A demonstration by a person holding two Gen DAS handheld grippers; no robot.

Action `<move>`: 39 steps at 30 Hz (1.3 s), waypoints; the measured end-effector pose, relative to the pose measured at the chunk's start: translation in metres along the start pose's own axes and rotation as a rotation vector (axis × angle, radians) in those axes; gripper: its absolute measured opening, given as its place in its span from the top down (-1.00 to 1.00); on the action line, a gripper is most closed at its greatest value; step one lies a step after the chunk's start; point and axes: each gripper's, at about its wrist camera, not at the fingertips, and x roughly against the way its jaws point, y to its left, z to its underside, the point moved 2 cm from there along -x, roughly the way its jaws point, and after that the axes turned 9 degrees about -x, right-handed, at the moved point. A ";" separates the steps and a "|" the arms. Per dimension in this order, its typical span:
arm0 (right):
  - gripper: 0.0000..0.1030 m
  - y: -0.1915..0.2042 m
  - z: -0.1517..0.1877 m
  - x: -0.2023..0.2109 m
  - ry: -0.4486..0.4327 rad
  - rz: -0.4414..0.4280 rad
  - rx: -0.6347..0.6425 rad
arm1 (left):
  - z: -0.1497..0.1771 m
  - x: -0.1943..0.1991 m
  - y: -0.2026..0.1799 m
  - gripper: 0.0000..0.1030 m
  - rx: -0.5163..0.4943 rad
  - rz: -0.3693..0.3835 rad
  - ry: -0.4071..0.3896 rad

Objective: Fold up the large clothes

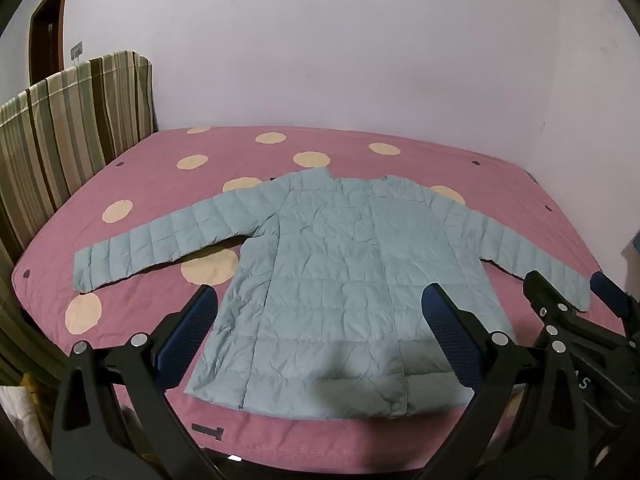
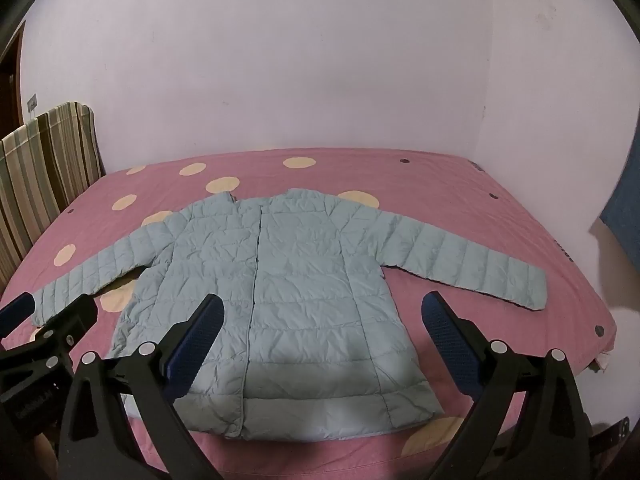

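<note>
- The left gripper point(image 1: 320, 320) hung above the near hem of the jacket point(image 1: 332, 272) with its 2 fingers spread wide and nothing between them; it touched no cloth.
- The right gripper point(image 2: 322, 322) hung in the same way over the near right part of the hem, its 2 fingers also spread wide and holding nothing.
- Both tools sat side by side at the near edge of the bed point(image 1: 152, 184), probably because the person stood there and had not yet chosen a first grasp.
- The jacket lay flat on the pink bedcover, front up, collar toward the far wall and hem toward the near edge.
- Its 2 sleeves point(image 1: 160, 240) were stretched out to left and right, a layout that suited folding each sleeve inward across the body.
- It looked like a pale blue-green quilted puffer, stitched in horizontal bands, lightly crumpled, and closed down the front with a snap point(image 1: 396, 408) visible at the hem.
- No fold appeared to be made, so the task seemed to be at its start.
- The padding would likely spring back, so folds might need pressing down.
</note>
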 end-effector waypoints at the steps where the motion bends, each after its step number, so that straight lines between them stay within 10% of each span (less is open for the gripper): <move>1: -0.91 -0.001 0.000 0.000 0.004 0.000 -0.001 | 0.000 0.000 0.000 -0.96 -0.001 -0.004 -0.001; 39: -0.91 -0.002 0.006 0.000 -0.005 0.001 0.002 | 0.001 0.008 -0.002 -0.96 -0.011 0.003 0.005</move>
